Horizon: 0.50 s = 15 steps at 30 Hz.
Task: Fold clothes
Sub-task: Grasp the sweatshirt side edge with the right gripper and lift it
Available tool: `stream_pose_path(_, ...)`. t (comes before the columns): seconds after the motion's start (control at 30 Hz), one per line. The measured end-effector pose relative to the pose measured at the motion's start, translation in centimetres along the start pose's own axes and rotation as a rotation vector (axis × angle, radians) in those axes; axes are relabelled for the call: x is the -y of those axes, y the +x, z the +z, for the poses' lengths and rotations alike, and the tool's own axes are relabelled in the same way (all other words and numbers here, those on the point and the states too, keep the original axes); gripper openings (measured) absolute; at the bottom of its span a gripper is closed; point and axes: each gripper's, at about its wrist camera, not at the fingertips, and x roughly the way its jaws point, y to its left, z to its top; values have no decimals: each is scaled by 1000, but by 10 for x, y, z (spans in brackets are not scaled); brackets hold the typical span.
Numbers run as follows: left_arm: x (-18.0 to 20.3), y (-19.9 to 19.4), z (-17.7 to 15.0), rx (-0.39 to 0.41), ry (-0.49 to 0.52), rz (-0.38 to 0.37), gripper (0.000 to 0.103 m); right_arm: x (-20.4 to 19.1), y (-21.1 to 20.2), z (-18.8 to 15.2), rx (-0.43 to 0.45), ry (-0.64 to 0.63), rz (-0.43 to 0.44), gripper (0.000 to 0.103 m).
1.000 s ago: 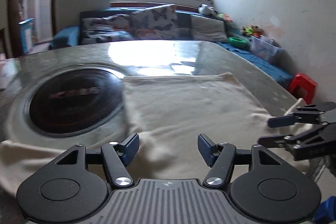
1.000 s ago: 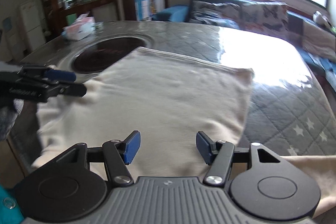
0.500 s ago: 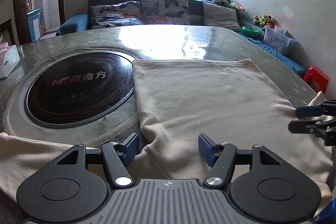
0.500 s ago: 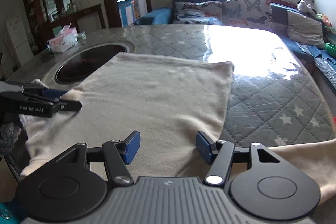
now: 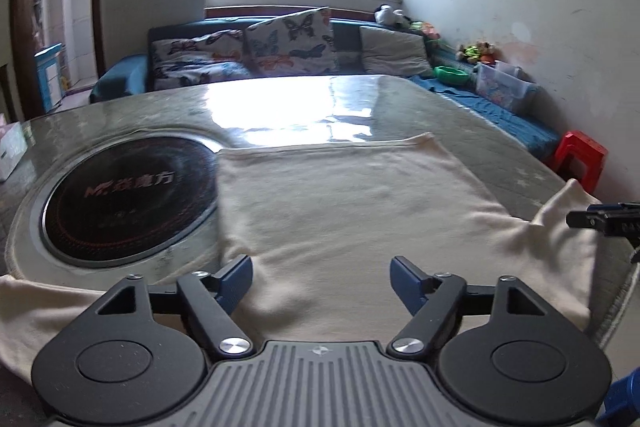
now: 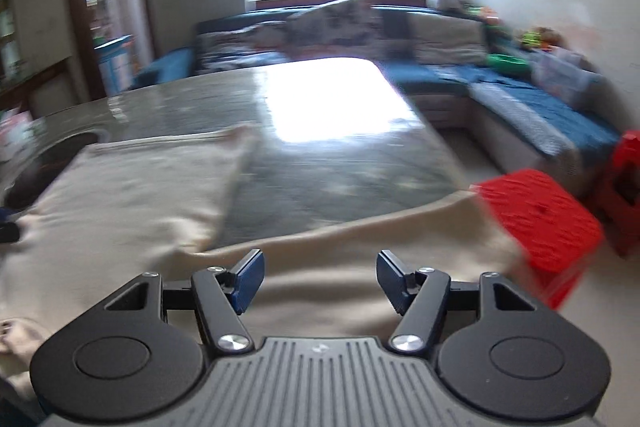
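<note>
A cream garment (image 5: 352, 203) lies spread flat on the grey table (image 5: 280, 99), its near part hanging over the front edge. It also shows in the right wrist view (image 6: 132, 195), where one part stretches toward the right table edge. My left gripper (image 5: 321, 279) is open and empty, just above the garment's near edge. My right gripper (image 6: 319, 277) is open and empty over the garment's near right part. The right gripper's tip shows at the right edge of the left wrist view (image 5: 600, 221), beside a raised fold of cloth.
A round black cooktop (image 5: 124, 195) is set into the table left of the garment. A white tissue box (image 5: 10, 151) stands at the far left. Red stools (image 6: 540, 223) stand right of the table. A blue sofa (image 5: 248, 63) with cushions runs along the back wall.
The right gripper has swung right, now facing the table's right edge and the red stool. The left view has shifted slightly; both grippers stay open.
</note>
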Motion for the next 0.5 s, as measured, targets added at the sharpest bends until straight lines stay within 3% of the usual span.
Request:
stream_pose_path(0.23,19,1,-5,-16,38,-44,81,57,2,-6,7,152,-173,60)
stream_pose_path(0.5,31,4,-11,-43,60,-61,83,89,13,-12,-5,242,-225,42)
